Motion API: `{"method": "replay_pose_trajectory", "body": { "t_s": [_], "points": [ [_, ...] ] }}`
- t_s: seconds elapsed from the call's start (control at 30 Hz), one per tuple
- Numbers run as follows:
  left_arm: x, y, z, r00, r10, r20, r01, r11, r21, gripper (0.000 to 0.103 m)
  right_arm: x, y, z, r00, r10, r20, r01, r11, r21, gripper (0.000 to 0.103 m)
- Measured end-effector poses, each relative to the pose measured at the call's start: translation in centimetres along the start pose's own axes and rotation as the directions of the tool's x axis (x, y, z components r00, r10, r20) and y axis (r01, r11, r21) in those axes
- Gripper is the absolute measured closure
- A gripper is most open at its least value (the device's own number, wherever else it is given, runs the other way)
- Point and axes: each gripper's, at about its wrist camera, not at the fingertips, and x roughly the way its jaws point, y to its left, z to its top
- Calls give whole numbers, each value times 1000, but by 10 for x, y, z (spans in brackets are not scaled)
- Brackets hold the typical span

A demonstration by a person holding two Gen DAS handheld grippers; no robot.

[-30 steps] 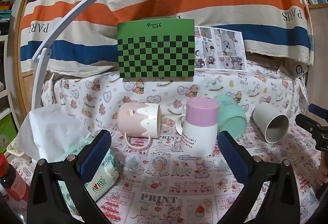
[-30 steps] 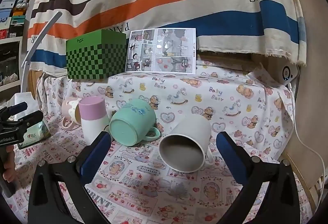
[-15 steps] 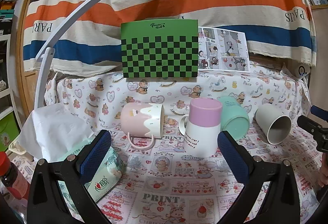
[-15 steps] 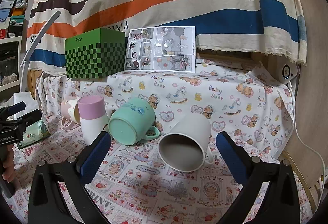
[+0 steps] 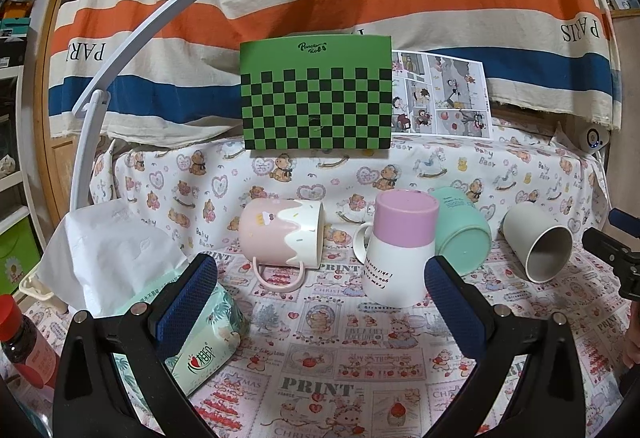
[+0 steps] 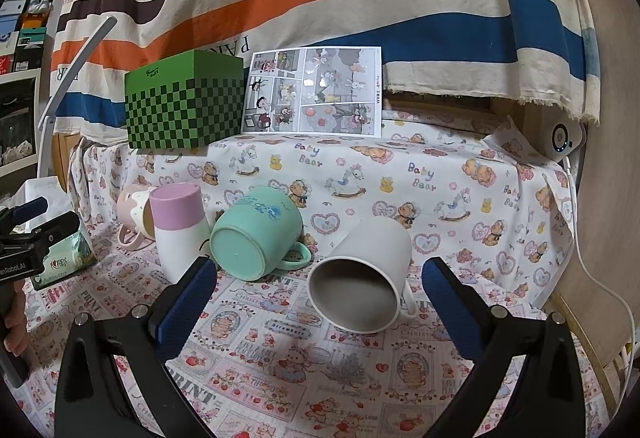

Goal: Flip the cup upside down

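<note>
Here the left hand-held gripper [image 5: 320,294] hangs released above the patterned cloth [image 5: 320,366] that covers the bench, its blue-padded fingers [image 5: 186,298] spread wide with nothing between them. Ahead of it, four cups sit in a rough row. The pink cup [image 5: 280,238] lies on its side with the handle down on the cloth and its mouth facing right. Just right of it the pink-and-white cup [image 5: 400,254] stands upside down, mouth on the cloth. Behind that cup, touching or nearly so, the teal cup [image 5: 464,234] lies on its side, base toward the camera. Farther right, apart from the others, the white cup [image 6: 360,274] lies on its side with its open mouth toward the right wrist camera.

The right hand-held gripper [image 6: 320,290] is likewise released, fingers wide, and the white cup lies ahead between them, untouched. A tissue pack [image 5: 204,334] rests by the left gripper's left finger. A green checkered box [image 5: 316,97] and a comic sheet [image 6: 316,89] stand on the raised ledge behind.
</note>
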Motion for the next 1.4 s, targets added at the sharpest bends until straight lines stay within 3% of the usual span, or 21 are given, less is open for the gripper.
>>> {"method": "replay_pose_trajectory", "body": {
  "t_s": [1.4],
  "points": [
    [1,-3,-1,1000,-9,-13,9,1000,7,0,0,1,-1,1000,-4,2,4,1000,-7,0]
  ]
}}
